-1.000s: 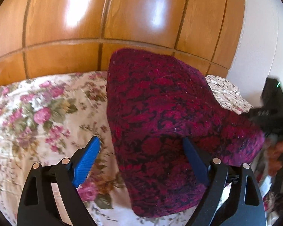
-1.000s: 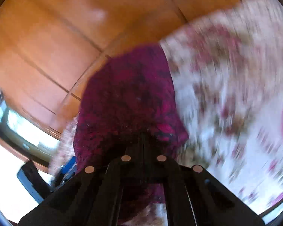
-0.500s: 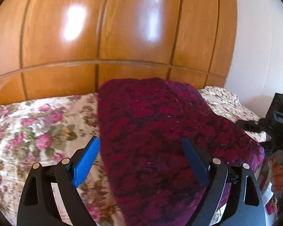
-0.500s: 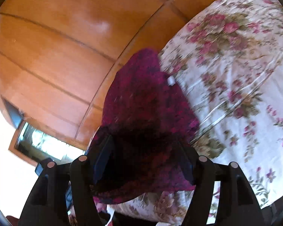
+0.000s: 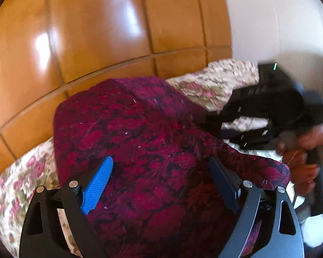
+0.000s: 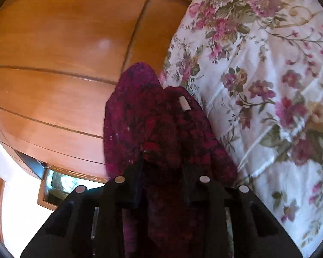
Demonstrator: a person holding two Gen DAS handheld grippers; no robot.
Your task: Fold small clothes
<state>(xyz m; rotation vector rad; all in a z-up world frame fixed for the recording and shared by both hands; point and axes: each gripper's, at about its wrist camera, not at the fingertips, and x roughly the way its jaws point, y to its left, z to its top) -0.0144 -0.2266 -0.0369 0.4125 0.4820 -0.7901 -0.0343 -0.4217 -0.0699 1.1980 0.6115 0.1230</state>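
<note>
A fold of the small garment is judged to be in hand, with the cloth gathered at one end and not yet laid flat. Furthest left, in the left wrist view, the left claw is seen standing wide, its blue ribbed pad and dark pad set apart above the garment with nothing pressed between them. The garment is spread under and beyond that claw on the bed, near the edge that meets the headboard; it is a thick, nubbly knit or chenille in magenta and black, rounded at its far end, flecked with pale lint. The headboard is of glossy, panelled orange-brown wood, and the bed is covered by a smooth, creased sheet printed with pink roses. Further right, the right claw is seen narrowing, its jaws closing on a bunched fold of the garment that stands between them and appears to be pinched; a small pale tag is shown on the cloth beyond. In the left wrist view a hand is seen blurred at the bed's right side. The next move is judged to call for a secure pinch by the right claw, the gathered end being carried over the spread part, and the left claw being used to pin or smooth the layer.
</note>
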